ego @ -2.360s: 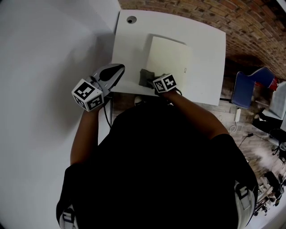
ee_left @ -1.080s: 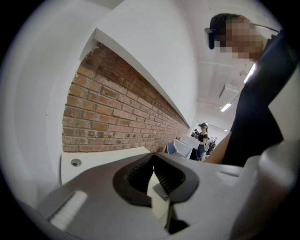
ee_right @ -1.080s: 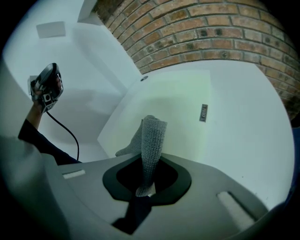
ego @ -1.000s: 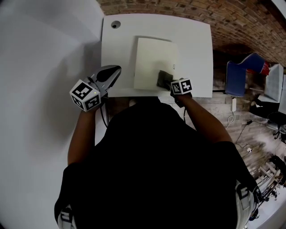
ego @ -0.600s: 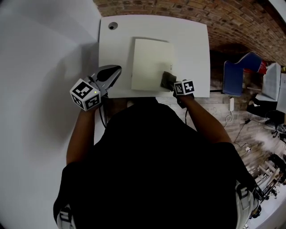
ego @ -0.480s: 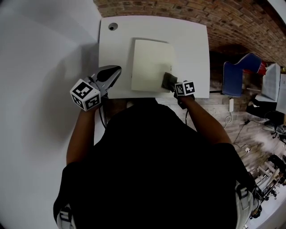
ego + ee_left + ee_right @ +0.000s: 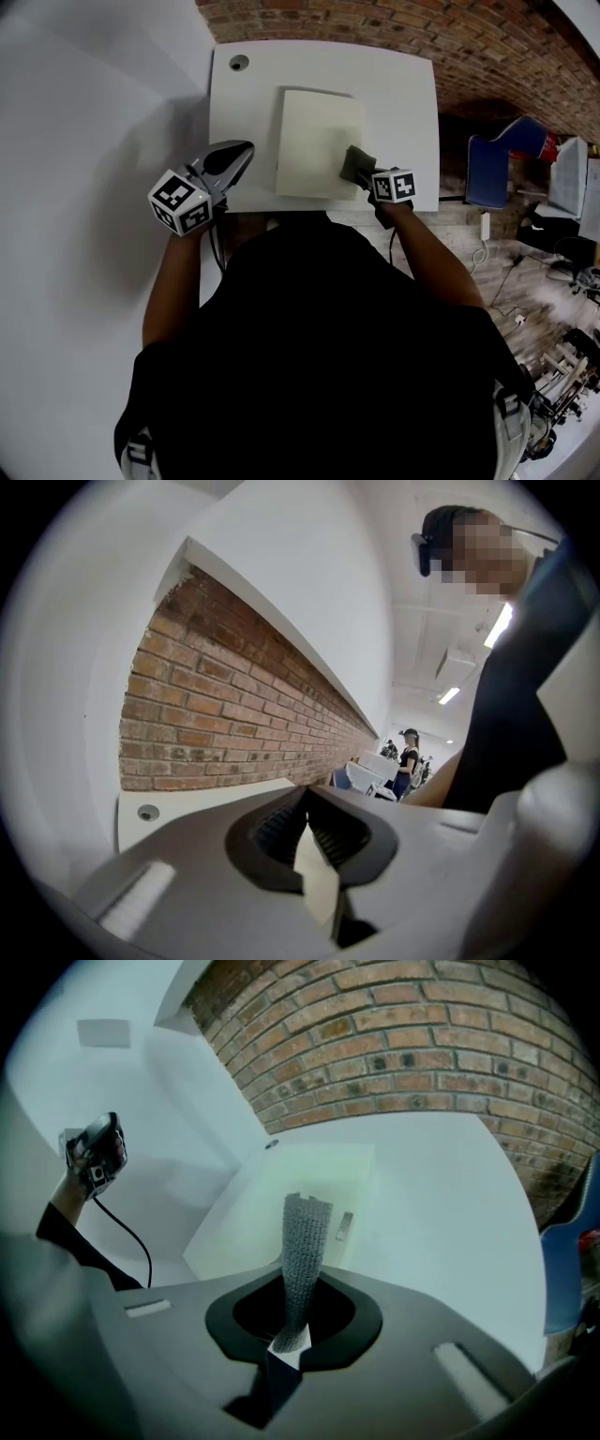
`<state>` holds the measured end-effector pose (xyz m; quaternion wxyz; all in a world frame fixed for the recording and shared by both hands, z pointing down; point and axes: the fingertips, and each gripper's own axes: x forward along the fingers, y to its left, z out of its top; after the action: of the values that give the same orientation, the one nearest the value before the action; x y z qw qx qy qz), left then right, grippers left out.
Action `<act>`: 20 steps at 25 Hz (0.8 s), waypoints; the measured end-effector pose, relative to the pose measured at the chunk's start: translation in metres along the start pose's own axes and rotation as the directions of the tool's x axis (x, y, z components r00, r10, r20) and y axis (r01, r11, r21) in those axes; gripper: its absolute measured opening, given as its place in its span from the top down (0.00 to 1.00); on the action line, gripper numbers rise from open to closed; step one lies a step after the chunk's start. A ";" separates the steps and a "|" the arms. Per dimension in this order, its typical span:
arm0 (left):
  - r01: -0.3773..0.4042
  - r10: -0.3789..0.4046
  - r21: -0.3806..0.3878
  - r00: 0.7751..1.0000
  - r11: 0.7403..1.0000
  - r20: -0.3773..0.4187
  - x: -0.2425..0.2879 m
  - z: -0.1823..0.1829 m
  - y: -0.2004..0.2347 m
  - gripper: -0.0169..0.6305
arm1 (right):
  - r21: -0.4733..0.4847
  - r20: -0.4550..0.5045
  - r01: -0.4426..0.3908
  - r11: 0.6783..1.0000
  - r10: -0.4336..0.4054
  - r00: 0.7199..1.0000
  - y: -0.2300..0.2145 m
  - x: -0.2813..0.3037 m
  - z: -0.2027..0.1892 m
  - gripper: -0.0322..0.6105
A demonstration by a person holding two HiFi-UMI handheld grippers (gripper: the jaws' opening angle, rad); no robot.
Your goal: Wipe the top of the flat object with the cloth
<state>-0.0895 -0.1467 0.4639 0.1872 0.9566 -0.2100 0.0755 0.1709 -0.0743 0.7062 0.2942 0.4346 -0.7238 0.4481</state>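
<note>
The flat object (image 7: 314, 141) is a pale cream panel lying on a white table (image 7: 412, 94). A dark grey cloth (image 7: 356, 164) rests on the panel's near right edge, and my right gripper (image 7: 366, 174) is shut on it. In the right gripper view the knitted cloth (image 7: 305, 1241) sticks up out of the right gripper (image 7: 298, 1290) over the panel (image 7: 272, 1194). My left gripper (image 7: 239, 153) hovers off the table's near left corner, apart from the panel. Its jaws are shut, and the left gripper (image 7: 307, 822) holds nothing.
A round cable hole (image 7: 239, 63) sits in the table's far left corner. A white wall runs along the left and a brick surface lies beyond the table. A blue chair (image 7: 487, 169) and clutter stand to the right. A person (image 7: 408, 757) stands far off.
The right gripper has dragged the cloth across the panel from its near left part to its near right edge. The left gripper has stayed where it was.
</note>
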 end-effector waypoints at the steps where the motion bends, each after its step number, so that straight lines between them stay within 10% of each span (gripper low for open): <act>1: -0.002 0.002 0.001 1.000 1.000 0.002 0.000 0.001 0.001 0.97 | -0.003 0.020 -0.002 1.000 0.002 1.000 0.001 -0.004 0.009 0.93; 20: -0.012 0.011 0.025 0.999 1.000 0.034 -0.003 0.023 0.007 0.97 | -0.151 0.418 0.074 0.986 -0.004 0.908 0.037 -0.122 0.171 0.93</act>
<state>-0.0935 -0.1601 0.4445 0.1711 0.9588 -0.2176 0.0632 0.1868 -0.1763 0.5192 0.1767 0.5090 -0.7951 0.2783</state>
